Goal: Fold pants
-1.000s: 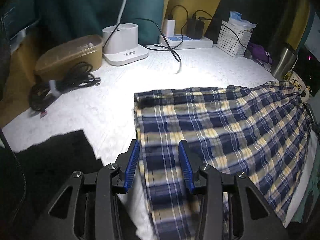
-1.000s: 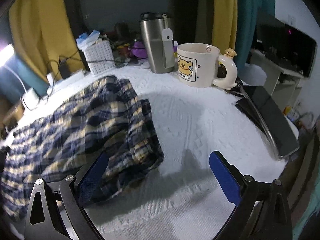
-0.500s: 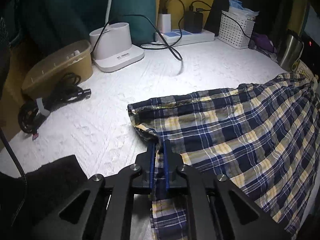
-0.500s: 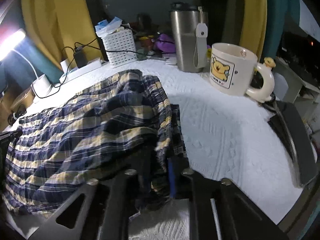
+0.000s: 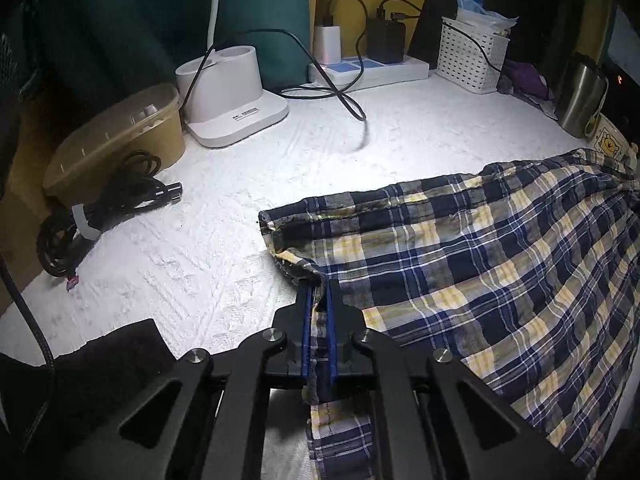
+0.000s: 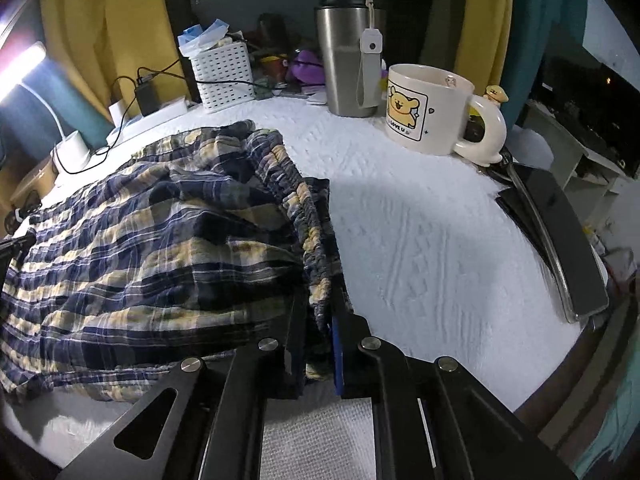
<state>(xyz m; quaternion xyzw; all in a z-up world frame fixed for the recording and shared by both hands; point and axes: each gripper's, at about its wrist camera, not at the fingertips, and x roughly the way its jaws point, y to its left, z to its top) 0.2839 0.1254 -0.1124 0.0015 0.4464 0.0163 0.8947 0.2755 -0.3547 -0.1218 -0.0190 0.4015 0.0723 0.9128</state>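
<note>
Left wrist view: our left tool [image 5: 319, 300] pinches the hem edge of the plaid pants [image 5: 480, 272], which lie spread on the white desk [image 5: 240, 184], right of a coiled cable [image 5: 100, 208] and a lamp base [image 5: 232, 100].

Right wrist view: our right tool [image 6: 320, 312] pinches the gathered waistband of the pants [image 6: 160, 240]; a mug [image 6: 432, 108] and tumbler [image 6: 348, 56] stand beyond, well apart.

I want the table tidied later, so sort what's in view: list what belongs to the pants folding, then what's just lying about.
In the job:
- blue and yellow plaid pants
- left gripper, clamped on their hem
- right gripper, clamped on their waistband

Lying about:
- cream bear mug
- steel tumbler
- white slotted basket
- coiled black cable
</note>
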